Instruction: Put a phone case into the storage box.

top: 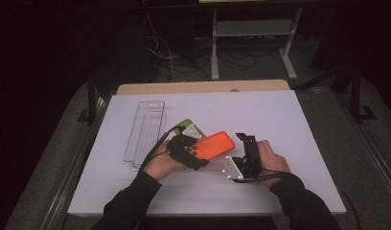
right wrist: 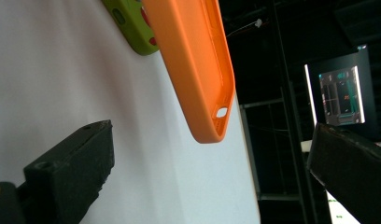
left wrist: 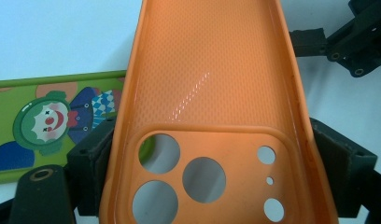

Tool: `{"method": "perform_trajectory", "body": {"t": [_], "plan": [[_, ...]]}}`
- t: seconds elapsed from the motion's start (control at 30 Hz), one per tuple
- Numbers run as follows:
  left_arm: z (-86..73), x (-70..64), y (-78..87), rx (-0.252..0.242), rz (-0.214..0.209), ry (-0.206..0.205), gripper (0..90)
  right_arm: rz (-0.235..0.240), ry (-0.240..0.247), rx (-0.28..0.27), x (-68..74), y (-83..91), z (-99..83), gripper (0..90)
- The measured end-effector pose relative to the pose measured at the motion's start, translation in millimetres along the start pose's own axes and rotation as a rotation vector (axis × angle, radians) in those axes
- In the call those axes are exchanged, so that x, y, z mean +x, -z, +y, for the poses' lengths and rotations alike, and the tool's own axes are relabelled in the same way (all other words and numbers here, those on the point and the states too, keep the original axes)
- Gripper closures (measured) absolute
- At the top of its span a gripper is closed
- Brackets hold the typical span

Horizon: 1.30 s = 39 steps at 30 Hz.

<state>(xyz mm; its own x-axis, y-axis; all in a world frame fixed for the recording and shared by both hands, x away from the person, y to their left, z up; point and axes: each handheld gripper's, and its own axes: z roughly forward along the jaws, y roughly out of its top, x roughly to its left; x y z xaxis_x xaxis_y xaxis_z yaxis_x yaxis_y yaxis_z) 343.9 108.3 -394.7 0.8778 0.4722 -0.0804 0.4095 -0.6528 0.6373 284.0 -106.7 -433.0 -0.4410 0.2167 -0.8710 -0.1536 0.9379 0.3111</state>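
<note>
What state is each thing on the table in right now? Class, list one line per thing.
Orange soft phone case: empty, lifted off the table, tilted, clamped at its camera end.
Left gripper: shut on the orange case, one of its fingers pressing each side.
Right gripper: open, holding nothing, beside the case.
Green clown-print phone case: lying flat on the table.
Clear plastic tray: empty, flat on the table.

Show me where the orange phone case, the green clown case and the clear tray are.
orange phone case point(left wrist: 212, 70): left gripper view, on its textured inner back.
green clown case point(left wrist: 44, 121): left gripper view, on the clown's face.
clear tray point(top: 144, 129): high view, on its ribbed floor.
</note>
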Motion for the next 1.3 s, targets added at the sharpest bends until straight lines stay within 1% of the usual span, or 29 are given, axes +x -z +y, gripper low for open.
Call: {"method": "perform_trajectory", "body": {"t": [0.03, 0.1, 0.13, 0.17, 0.2, 0.23, 0.27, 0.3, 0.33, 0.37, 0.4, 0.47, 0.5, 0.53, 0.57, 0.6, 0.63, 0.7, 0.73, 0.77, 0.8, 0.83, 0.87, 0.9, 0.97, 1.13, 1.17, 1.2, 1.3], "plan": [[-0.1, 0.1, 0.1, 0.000, -0.001, -0.001, 15.9, 0.000, 0.000, 0.000, 0.0, 0.0, 0.0, 0.0], [0.1, 1.3, 1.2, 0.010, -0.001, -0.017, 15.9, -0.012, 0.032, -0.006, 1.5, -1.0, 2.0, 0.0], [0.2, 2.1, 1.8, 0.016, -0.002, -0.026, 15.9, -0.004, 0.038, 0.001, 3.3, -1.0, 3.1, 0.0], [0.3, 2.2, 2.1, 0.015, -0.005, -0.023, 15.9, -0.019, 0.062, -0.008, 4.8, -1.5, 5.3, 0.5], [0.3, 2.2, 2.1, 0.015, -0.005, -0.023, 15.9, -0.019, 0.062, -0.008, 4.8, -1.5, 5.3, 0.5], [0.3, 2.0, 2.2, 0.015, -0.004, -0.023, 15.9, -0.030, 0.077, -0.010, 5.6, -1.8, 6.4, 0.5], [0.3, 1.2, 2.0, 0.007, -0.004, -0.014, 15.9, -0.014, 0.077, 0.001, 7.4, -1.5, 7.4, 0.8], [0.4, 0.6, 1.9, 0.000, -0.004, -0.007, 15.9, -0.020, 0.084, 0.003, 8.0, -1.1, 8.6, 2.1], [0.6, 0.9, 2.0, -0.001, -0.005, -0.006, 15.9, -0.049, 0.099, -0.011, 9.6, -1.0, 9.8, 4.6], [0.6, 0.9, 2.0, -0.001, -0.005, -0.006, 15.9, -0.049, 0.099, -0.011, 9.6, -1.0, 9.8, 4.6], [0.7, 1.9, 2.7, 0.010, -0.005, -0.020, 15.9, -0.048, 0.096, -0.005, 10.4, -0.6, 10.6, 5.5], [0.7, 1.7, 2.5, 0.011, -0.004, -0.019, 15.9, -0.074, 0.116, -0.015, 11.3, -0.9, 13.1, 8.1], [0.7, 1.8, 2.7, 0.008, -0.003, -0.019, 15.9, -0.078, 0.116, -0.012, 12.8, -0.9, 14.2, 10.1], [0.9, 1.8, 3.1, 0.008, -0.003, -0.019, 15.9, -0.098, 0.151, -0.028, 11.9, -1.6, 15.0, 12.4], [1.1, 1.7, 3.4, -0.001, -0.002, -0.013, 15.9, -0.108, 0.167, -0.031, 12.5, -1.3, 17.0, 14.5], [1.1, 1.7, 3.4, -0.001, -0.002, -0.013, 15.9, -0.108, 0.167, -0.031, 12.5, -1.3, 17.0, 14.5], [1.0, 0.2, 2.7, -0.017, -0.002, 0.009, 15.9, -0.113, 0.181, -0.038, 14.1, -1.6, 19.2, 18.7], [0.9, 0.9, 3.3, -0.011, -0.004, -0.002, 15.9, -0.109, 0.188, -0.040, 15.3, -2.0, 20.4, 20.3], [1.0, 1.3, 3.7, -0.004, -0.003, -0.011, 15.9, -0.116, 0.200, -0.041, 16.8, -2.6, 21.4, 23.3], [1.0, 1.2, 3.6, -0.005, -0.004, -0.008, 15.9, -0.125, 0.223, -0.046, 18.5, -3.8, 23.4, 29.8], [1.0, 1.2, 3.6, -0.005, -0.004, -0.008, 15.9, -0.125, 0.223, -0.046, 18.5, -3.8, 23.4, 29.8], [1.0, 1.2, 3.7, -0.005, -0.002, -0.009, 15.9, -0.121, 0.213, -0.043, 20.5, -4.4, 24.5, 33.7], [1.0, 0.5, 3.6, -0.013, -0.002, 0.001, 15.9, -0.133, 0.222, -0.047, 21.5, -5.2, 25.2, 35.8], [1.1, 0.2, 3.8, -0.018, -0.003, 0.005, 15.9, -0.130, 0.224, -0.046, 23.2, -6.6, 26.6, 39.7], [1.9, 1.1, 5.7, -0.011, 0.002, -0.013, 15.9, -0.132, 0.222, -0.047, 23.6, -7.0, 26.9, 41.4], [1.9, 1.0, 6.3, -0.009, -0.001, -0.012, 15.9, -0.131, 0.228, -0.052, 23.1, -6.4, 26.8, 47.1], [2.1, 1.3, 6.3, -0.009, -0.001, -0.016, 15.9, -0.135, 0.228, -0.055, 23.2, -6.0, 27.0, 48.5], [2.1, 1.7, 6.7, -0.001, -0.001, -0.030, 15.9, -0.129, 0.236, -0.059, 23.1, -5.3, 27.3, 52.7], [2.3, 1.3, 6.6, 0.001, -0.001, -0.030, 15.9, -0.132, 0.242, -0.067, 23.4, -4.4, 27.8, 55.5]]}}
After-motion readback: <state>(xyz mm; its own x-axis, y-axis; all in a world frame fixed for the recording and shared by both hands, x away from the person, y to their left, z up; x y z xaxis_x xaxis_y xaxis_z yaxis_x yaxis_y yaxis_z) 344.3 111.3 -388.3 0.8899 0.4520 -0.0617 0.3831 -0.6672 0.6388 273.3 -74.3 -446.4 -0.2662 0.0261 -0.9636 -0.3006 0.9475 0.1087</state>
